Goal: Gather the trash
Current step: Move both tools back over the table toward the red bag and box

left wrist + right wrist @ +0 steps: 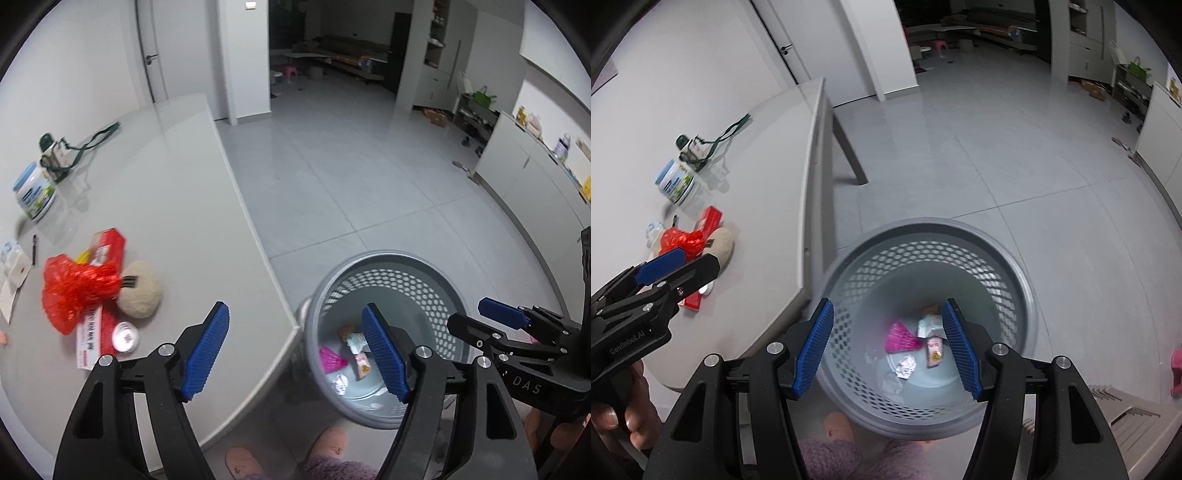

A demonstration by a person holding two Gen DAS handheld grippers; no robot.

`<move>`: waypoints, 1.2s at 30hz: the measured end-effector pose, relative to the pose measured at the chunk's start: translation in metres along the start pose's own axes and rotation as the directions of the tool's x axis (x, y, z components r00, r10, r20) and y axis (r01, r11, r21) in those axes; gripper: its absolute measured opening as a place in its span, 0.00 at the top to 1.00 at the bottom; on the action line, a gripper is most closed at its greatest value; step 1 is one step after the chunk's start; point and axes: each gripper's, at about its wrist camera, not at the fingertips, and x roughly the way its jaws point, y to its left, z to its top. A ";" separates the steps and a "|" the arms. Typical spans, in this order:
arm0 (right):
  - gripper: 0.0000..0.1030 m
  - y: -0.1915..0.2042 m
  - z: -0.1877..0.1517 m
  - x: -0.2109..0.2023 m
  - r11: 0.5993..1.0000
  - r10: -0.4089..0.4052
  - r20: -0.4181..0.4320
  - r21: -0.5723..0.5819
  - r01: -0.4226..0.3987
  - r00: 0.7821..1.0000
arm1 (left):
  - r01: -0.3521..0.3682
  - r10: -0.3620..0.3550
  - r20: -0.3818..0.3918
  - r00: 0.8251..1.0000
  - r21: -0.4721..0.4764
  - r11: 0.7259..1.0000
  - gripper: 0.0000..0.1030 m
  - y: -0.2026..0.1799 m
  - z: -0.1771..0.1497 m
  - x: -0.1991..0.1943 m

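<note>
A grey perforated trash bin (384, 266) (1027, 295) stands on the floor beside the table corner. Inside lie a pink wrapper (330, 359) (900, 336), a crumpled white scrap (905, 366) and small packets (934, 352). My left gripper (299, 350) is open and empty over the table's edge and the bin. My right gripper (886, 347) is open and empty directly above the bin. On the table sit a red crinkled bag (75, 291) (679, 238), a red box (105, 251), a beige pouch (142, 293) and a round foil lid (125, 336).
A grey table (166, 177) (768, 177) holds a white jar with a blue lid (35, 195) (676, 184), a green-capped bottle with a strap (55, 151), a pen (34, 249) and paper. Tiled floor (351, 166) lies beyond. My slippers (243, 463) are below.
</note>
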 end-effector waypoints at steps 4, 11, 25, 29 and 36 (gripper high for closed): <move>0.43 0.030 0.004 0.007 0.999 0.025 -0.012 -0.038 -0.025 1.000 | -0.028 0.029 0.009 1.000 -0.045 0.999 0.27 0.032 -0.004 -0.009; 0.41 0.089 0.009 0.019 0.992 0.068 -0.027 -0.102 -0.070 0.997 | -0.101 0.104 0.012 0.995 -0.133 0.986 0.24 0.100 -0.021 -0.025; 0.41 0.194 0.009 0.046 0.969 0.104 -0.060 -0.219 -0.115 0.993 | -0.204 0.198 -0.048 0.979 -0.274 0.940 0.24 0.221 -0.060 -0.029; 0.41 0.222 0.016 0.058 0.959 0.138 -0.069 -0.242 -0.151 0.988 | -0.221 0.212 -0.060 0.975 -0.304 0.927 0.24 0.252 -0.071 -0.031; 0.41 0.281 0.034 0.086 0.912 0.186 -0.084 -0.356 -0.204 0.979 | -0.253 0.243 -0.075 0.967 -0.353 0.901 0.24 0.294 -0.086 -0.041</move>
